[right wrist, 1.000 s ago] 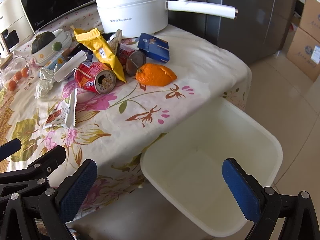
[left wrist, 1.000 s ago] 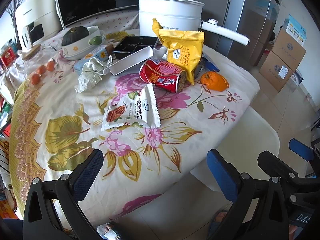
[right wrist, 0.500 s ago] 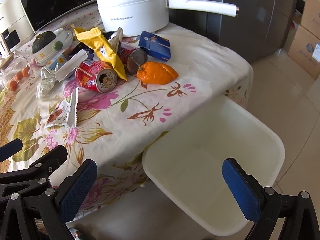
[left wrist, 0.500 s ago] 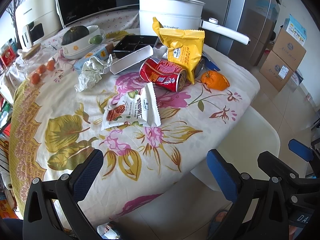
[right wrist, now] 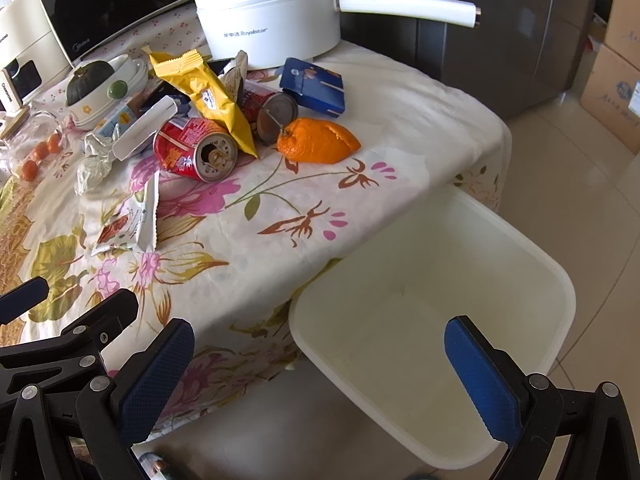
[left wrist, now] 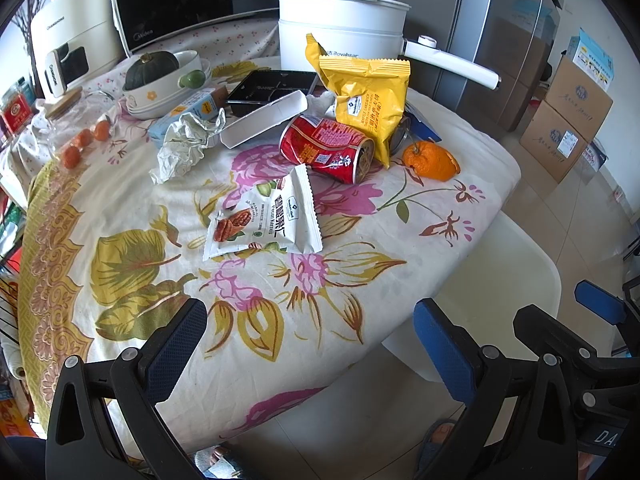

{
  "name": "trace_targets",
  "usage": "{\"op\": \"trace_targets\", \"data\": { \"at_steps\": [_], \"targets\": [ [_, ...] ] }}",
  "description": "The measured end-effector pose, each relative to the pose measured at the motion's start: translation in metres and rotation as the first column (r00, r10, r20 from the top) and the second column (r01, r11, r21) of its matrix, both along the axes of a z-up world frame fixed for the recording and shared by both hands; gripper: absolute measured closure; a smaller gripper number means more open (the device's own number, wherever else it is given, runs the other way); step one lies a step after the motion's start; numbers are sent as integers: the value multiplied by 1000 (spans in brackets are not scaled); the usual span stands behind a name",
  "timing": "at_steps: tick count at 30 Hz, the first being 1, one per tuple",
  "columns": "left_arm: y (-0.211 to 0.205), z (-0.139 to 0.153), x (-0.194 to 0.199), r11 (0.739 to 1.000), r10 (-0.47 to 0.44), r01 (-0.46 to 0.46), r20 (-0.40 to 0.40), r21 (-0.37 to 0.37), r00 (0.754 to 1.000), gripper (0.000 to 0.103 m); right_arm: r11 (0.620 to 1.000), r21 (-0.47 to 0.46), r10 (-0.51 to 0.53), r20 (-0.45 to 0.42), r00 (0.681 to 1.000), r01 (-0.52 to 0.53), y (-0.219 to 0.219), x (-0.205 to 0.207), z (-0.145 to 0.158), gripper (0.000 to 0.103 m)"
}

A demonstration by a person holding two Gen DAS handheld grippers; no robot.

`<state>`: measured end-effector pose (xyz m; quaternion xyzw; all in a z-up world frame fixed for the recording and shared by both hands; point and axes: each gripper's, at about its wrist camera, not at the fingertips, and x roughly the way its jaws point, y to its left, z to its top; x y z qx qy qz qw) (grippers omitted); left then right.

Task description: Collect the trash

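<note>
Trash lies on the flowered tablecloth (left wrist: 120,208): a white pecan packet (left wrist: 264,216), a red can (left wrist: 326,148) on its side, a yellow snack bag (left wrist: 370,100), an orange peel (left wrist: 432,160), crumpled foil (left wrist: 184,146), a white box piece (left wrist: 260,120) and a blue carton (right wrist: 314,86). A white bin (right wrist: 432,300) stands on the floor at the table's near right corner. My left gripper (left wrist: 310,340) is open and empty over the table's front edge. My right gripper (right wrist: 320,372) is open and empty above the bin.
A white electric pot (left wrist: 340,28) with a long handle, a black tray (left wrist: 272,90), a bowl with a squash (left wrist: 160,80), small oranges (left wrist: 84,140) and a microwave (left wrist: 192,0) stand at the back. Cardboard boxes (left wrist: 564,120) sit on the floor at right.
The right wrist view has shifted slightly, so the bin and table sit a little higher and further right in it. The left gripper has hardly moved. Both stay open.
</note>
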<state>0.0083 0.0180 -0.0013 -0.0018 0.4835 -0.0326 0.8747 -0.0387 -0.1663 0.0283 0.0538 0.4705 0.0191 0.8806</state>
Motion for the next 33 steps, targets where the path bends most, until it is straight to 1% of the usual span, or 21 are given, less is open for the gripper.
{"op": "trace_targets", "data": {
  "at_steps": [7,10,11,13,15,17,19,20,22,23,24,26,28,29,31,33],
  "targets": [
    [4,1,1,1000,1,-1,3,-4,1000,0,1000,3,5,-7,1000,-5,0,1,0,0],
    [21,8,6,999,42,-42,15,-25,999,0,1000,3,22,-3,1000,-22,-3,4,3,0],
    [29,12,8,998,57,-56,20,-40,998,0,1000,15,23,-1,1000,-23,-6,6,6,0],
    [42,22,14,995,86,-84,37,-54,996,0,996,92,24,-1,1000,-23,-17,12,17,0],
    [58,35,24,991,126,-123,62,-47,990,0,989,145,11,39,999,-17,-28,17,36,0],
    [67,47,38,990,138,-135,69,-48,988,0,987,158,16,92,996,-30,-34,26,59,0],
    [67,56,55,993,110,-107,61,-52,992,0,982,177,41,153,987,-69,-35,39,81,0],
    [67,62,65,994,102,-100,68,-35,992,0,979,180,62,191,980,-97,-34,47,91,0],
    [63,66,85,997,80,-80,70,3,994,0,974,156,121,252,960,-164,-28,68,105,0],
    [62,62,96,998,60,-60,48,7,997,0,973,136,149,254,956,-187,-25,81,107,0],
    [62,55,106,999,45,-45,8,-7,999,0,973,121,164,238,957,-197,-22,95,104,0],
    [68,33,113,996,59,-64,-74,-60,995,0,974,132,157,190,969,-184,-24,121,89,0],
    [74,7,109,990,69,-85,-148,-109,987,0,980,126,132,154,979,-151,-29,134,64,0],
    [77,-4,107,987,70,-96,-190,-131,979,0,982,125,131,114,985,-145,-31,136,50,0],
    [80,-15,104,977,69,-112,-228,-182,971,2,979,129,158,21,987,-159,-33,141,28,0],
    [82,-16,104,970,95,-141,-225,-198,970,2,977,93,196,-10,981,-194,-29,145,19,0]
  ]
}}
